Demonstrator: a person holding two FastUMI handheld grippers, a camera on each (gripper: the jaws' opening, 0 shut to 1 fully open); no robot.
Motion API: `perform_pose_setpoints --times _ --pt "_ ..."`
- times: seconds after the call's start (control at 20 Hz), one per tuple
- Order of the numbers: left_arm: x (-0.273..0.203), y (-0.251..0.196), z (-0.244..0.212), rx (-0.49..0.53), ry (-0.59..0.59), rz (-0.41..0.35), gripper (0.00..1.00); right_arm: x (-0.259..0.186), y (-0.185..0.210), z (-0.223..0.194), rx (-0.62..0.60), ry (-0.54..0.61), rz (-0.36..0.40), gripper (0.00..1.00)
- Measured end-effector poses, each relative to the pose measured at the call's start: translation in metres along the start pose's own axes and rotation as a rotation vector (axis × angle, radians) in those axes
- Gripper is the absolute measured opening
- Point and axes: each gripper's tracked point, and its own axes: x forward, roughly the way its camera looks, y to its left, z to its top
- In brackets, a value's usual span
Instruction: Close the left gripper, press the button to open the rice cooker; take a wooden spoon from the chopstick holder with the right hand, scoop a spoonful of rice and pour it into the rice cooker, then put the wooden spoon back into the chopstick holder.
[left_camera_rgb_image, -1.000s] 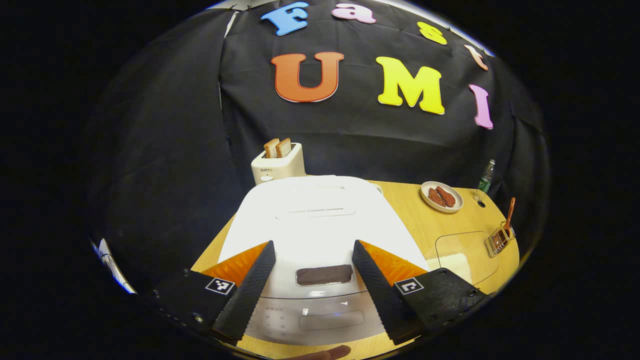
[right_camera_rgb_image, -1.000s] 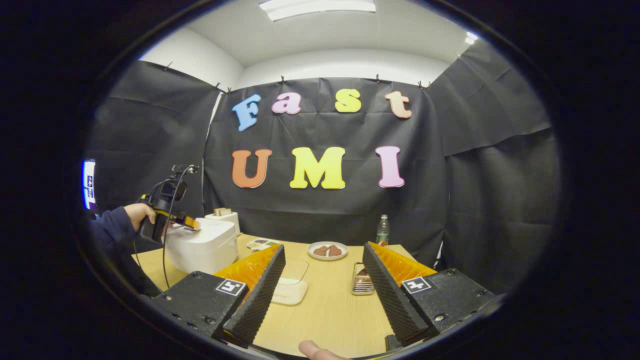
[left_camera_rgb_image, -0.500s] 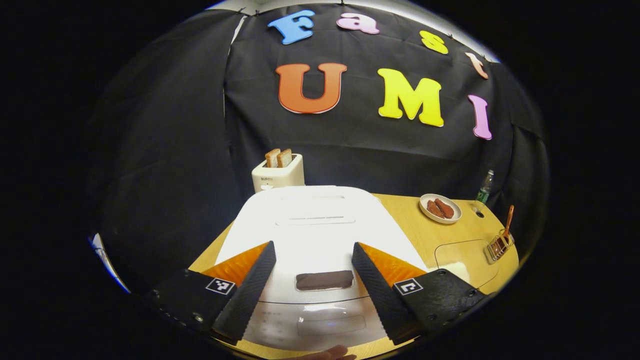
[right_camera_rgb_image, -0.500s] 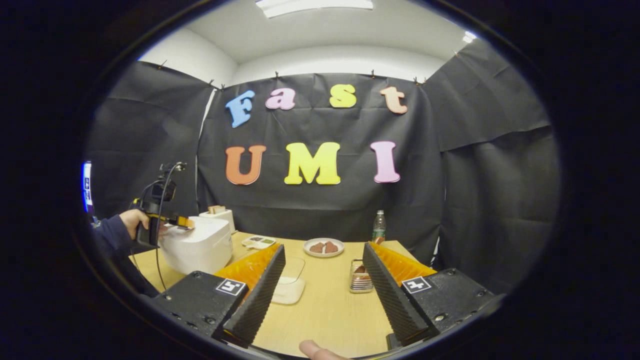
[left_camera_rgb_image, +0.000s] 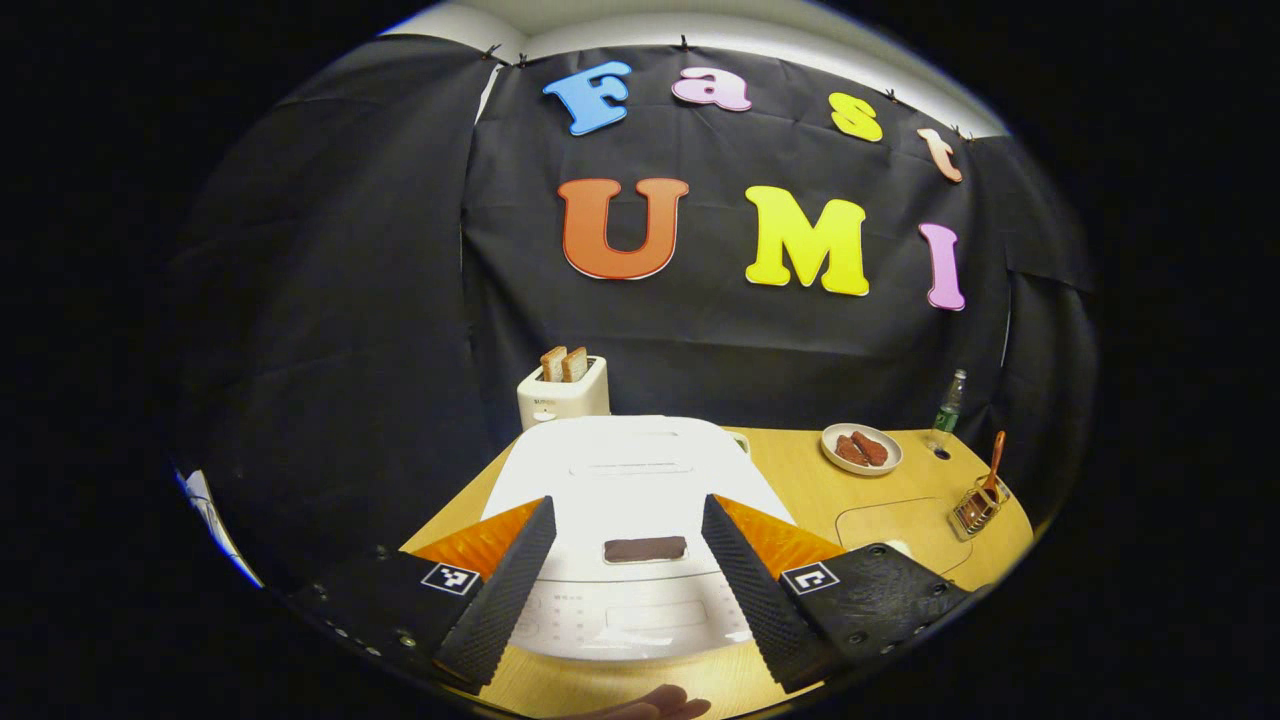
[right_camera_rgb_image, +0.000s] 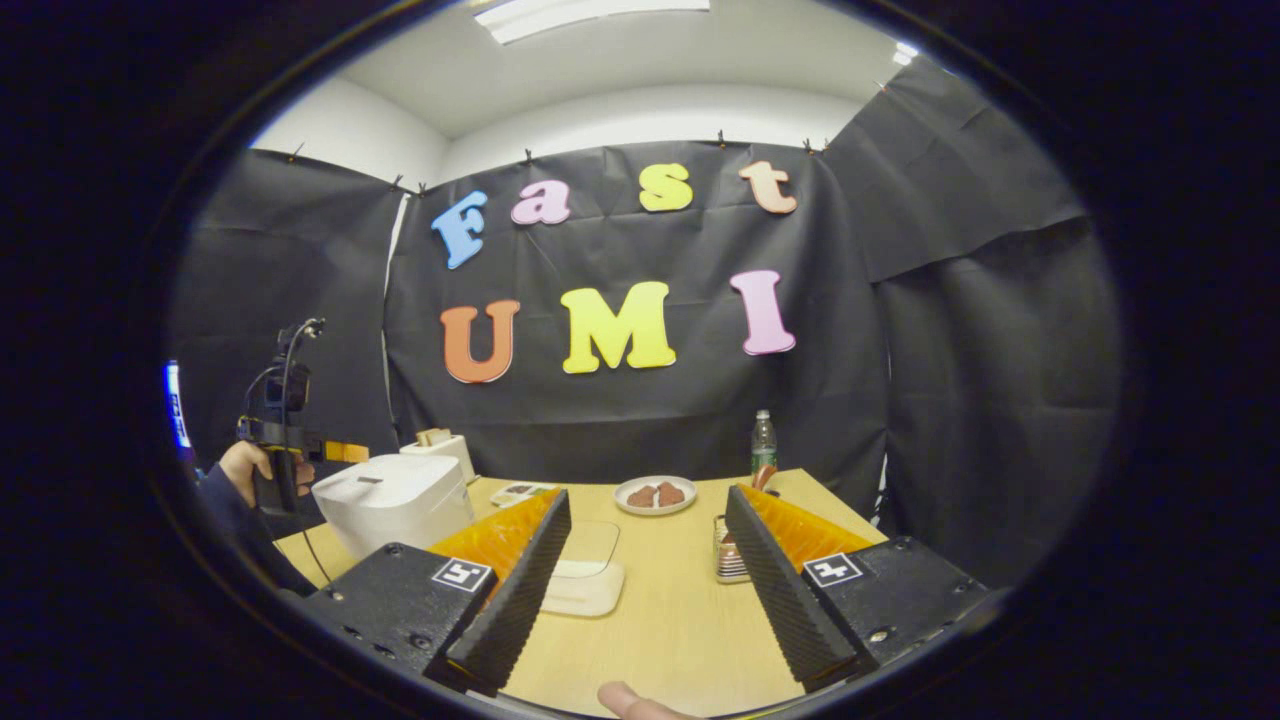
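Wooden table (right_camera_rgb_image: 660, 620) spans the booth floor space, its pale top carrying everything. Largest on it is the white rice cooker (left_camera_rgb_image: 632, 470), lid down, at the near left of the left gripper view; in the right gripper view it sits at the table's left end. Its dark button (left_camera_rgb_image: 645, 549) lies on the front of the lid, framed between the fingers of the left gripper (left_camera_rgb_image: 625, 600), which are spread wide and hold nothing, hovering in front of the cooker without touching it. In the right gripper view a hand (right_camera_rgb_image: 240, 466) grips that tool just left of the cooker. Behind the cooker stands a cream toaster (left_camera_rgb_image: 562, 392) with two bread slices in it. A clear lidded container (right_camera_rgb_image: 585, 572) rests near the table's middle. The right gripper (right_camera_rgb_image: 650, 600) hangs over the near table edge, fingers wide apart and empty. Farther right, a white plate (left_camera_rgb_image: 861, 449) carries brown pieces, and a green-labelled bottle (right_camera_rgb_image: 763, 442) stands at the far edge. The chopstick holder (left_camera_rgb_image: 977, 508), a small wire basket, sits at the far right with the wooden spoon (left_camera_rgb_image: 993, 462) upright in it.
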Motion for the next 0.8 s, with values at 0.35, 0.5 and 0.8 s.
perform_pose_setpoints --times 0.35,0.5,0.8 --pt "-0.098 -0.015 0.045 -0.029 -0.195 0.022 0.93 0.001 -0.007 0.01 -0.006 -0.013 -0.047 0.98" --pt "-0.137 -0.031 0.043 -0.002 -0.229 0.015 0.93 0.002 -0.006 0.01 0.005 0.002 -0.05 0.98" --pt "-0.194 -0.048 0.038 0.031 -0.272 0.044 0.92 -0.001 -0.001 0.031 -0.034 -0.028 -0.048 0.98"
